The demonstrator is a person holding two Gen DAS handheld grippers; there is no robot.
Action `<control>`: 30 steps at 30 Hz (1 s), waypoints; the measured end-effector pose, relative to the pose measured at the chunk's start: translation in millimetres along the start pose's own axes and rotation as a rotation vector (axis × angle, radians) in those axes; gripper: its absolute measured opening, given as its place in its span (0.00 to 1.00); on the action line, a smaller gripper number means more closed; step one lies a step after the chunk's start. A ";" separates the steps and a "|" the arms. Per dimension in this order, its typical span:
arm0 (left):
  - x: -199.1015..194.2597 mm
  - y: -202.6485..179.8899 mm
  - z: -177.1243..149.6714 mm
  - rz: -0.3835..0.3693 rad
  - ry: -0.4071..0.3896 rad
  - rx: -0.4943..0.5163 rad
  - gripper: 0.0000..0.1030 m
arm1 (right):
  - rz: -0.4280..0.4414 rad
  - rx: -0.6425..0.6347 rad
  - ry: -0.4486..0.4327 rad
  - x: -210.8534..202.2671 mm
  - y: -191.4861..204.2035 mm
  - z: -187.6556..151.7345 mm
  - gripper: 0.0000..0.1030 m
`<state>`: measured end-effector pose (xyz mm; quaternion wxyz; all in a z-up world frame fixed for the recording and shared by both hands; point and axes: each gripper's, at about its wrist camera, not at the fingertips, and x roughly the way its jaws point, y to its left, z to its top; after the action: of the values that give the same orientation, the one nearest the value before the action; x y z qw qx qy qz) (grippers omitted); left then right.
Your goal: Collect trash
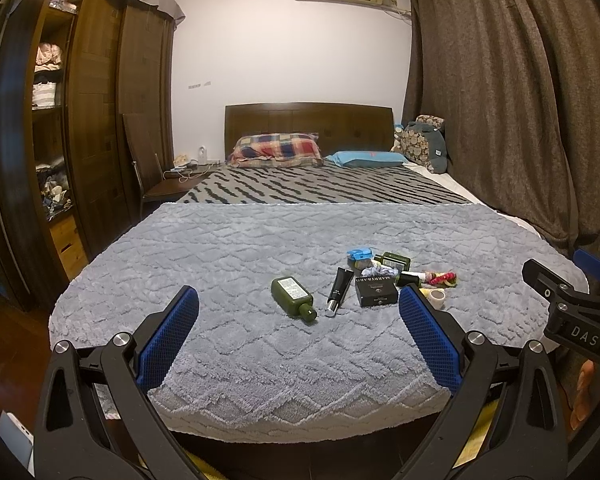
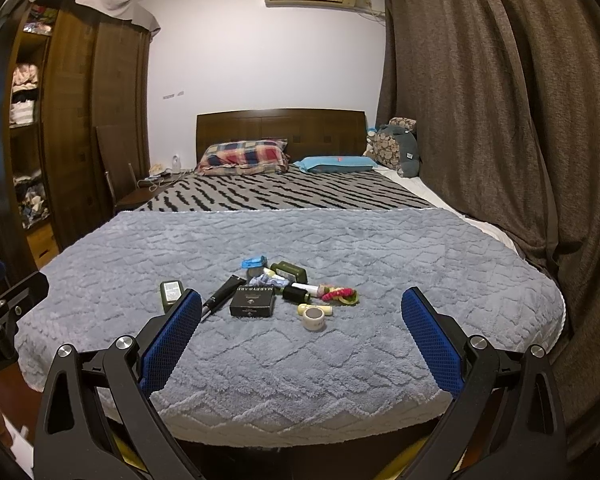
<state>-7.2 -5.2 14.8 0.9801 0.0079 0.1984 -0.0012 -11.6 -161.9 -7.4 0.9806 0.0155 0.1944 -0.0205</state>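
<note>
A small heap of litter lies on the grey blanket (image 1: pixel 236 264) at the foot of the bed. In it are a green bottle (image 1: pixel 293 294), a black tube (image 1: pixel 339 285), a black box (image 1: pixel 376 290), a blue packet (image 1: pixel 360 255) and a roll of tape (image 2: pixel 314 318). The same green bottle (image 2: pixel 171 291), black tube (image 2: pixel 223 295) and black box (image 2: pixel 253 301) show in the right wrist view. My left gripper (image 1: pixel 298 300) is open, short of the bottle. My right gripper (image 2: pixel 302 302) is open too, short of the box and tape. Neither holds anything.
A second green bottle (image 2: pixel 290 271), a crumpled cloth (image 2: pixel 266 280) and a pink and green item (image 2: pixel 340 294) lie in the heap. A wooden wardrobe (image 1: pixel 96 92) stands at left, brown curtains (image 1: pixel 512 92) at right. Pillows (image 1: pixel 276 150) lie by the headboard.
</note>
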 end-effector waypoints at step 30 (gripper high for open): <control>-1.0 3.8 6.7 0.005 0.004 -0.005 0.92 | 0.000 -0.002 0.005 1.2 0.9 1.4 0.97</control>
<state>-5.5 -1.5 21.4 0.9797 0.0057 0.2001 0.0017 -9.9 -161.1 -6.5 0.9801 0.0146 0.1969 -0.0201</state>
